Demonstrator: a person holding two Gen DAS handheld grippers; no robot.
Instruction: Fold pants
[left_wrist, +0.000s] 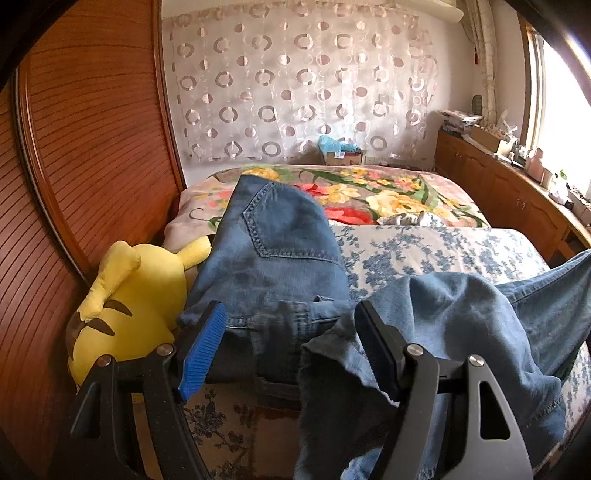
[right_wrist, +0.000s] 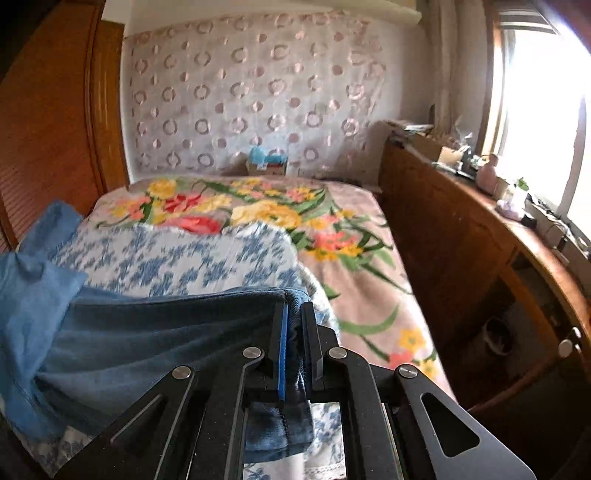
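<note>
The right gripper (right_wrist: 294, 325) is pinching a folded edge of the jeans (right_wrist: 155, 332), jaws nearly together. The left gripper (left_wrist: 291, 325) is standing wide, denim lying between its fingers unclamped. Jeans are trailing off-frame; the right view is blurring the bedspread (right_wrist: 177, 254).

Left gripper (left_wrist: 291, 343) black linkage arms, round silver screws behind fingers, ribbed blue pad (left_wrist: 203, 354) on inner finger face, right gripper (right_wrist: 294, 350) alike

Plush toy (left_wrist: 129, 306) blocking left; rt clear
</note>
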